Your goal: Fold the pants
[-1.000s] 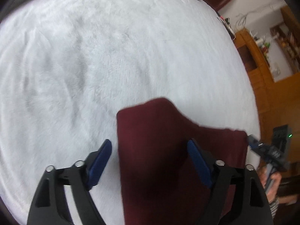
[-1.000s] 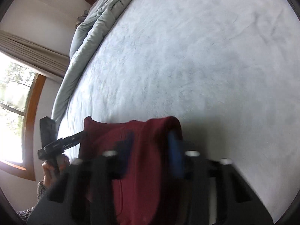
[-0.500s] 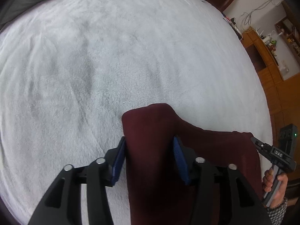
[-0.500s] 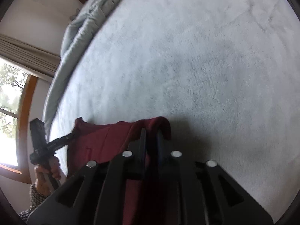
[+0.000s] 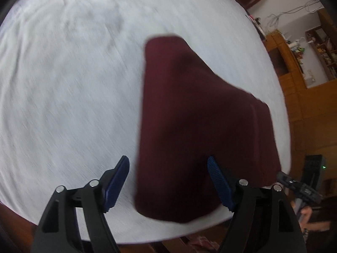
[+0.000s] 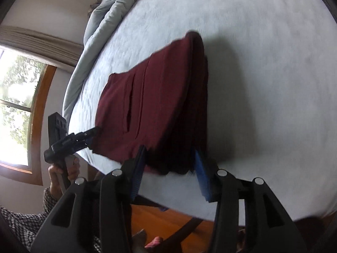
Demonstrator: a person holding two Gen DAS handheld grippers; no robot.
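We are looking at the pants (image 5: pixel 189 126), a dark maroon pair lying folded into a thick wedge near the bed's (image 5: pixel 63 84) front edge, on its white fuzzy cover. In the right wrist view the pants (image 6: pixel 151 97) are showing stacked layers along one side and a long slit, perhaps a pocket, running across the top panel.

We are holding the left gripper (image 5: pixel 168 181) with its blue fingers (image 5: pixel 118 181) standing wide apart, having just been opening; the near end of the fabric is lying in the gap, but neither finger is pressing on it. Our right gripper (image 6: pixel 168 168) is parted too, its jaws having just been opening, straddling the thick folded end without squeezing it.

Both views are smeared with motion blur, so the weave and seams are hard to make out. The bed's edges are being cut off by the round lens border. A grey quilt (image 6: pixel 105 19) is bunching along the far side, beside a window (image 6: pixel 14 109).
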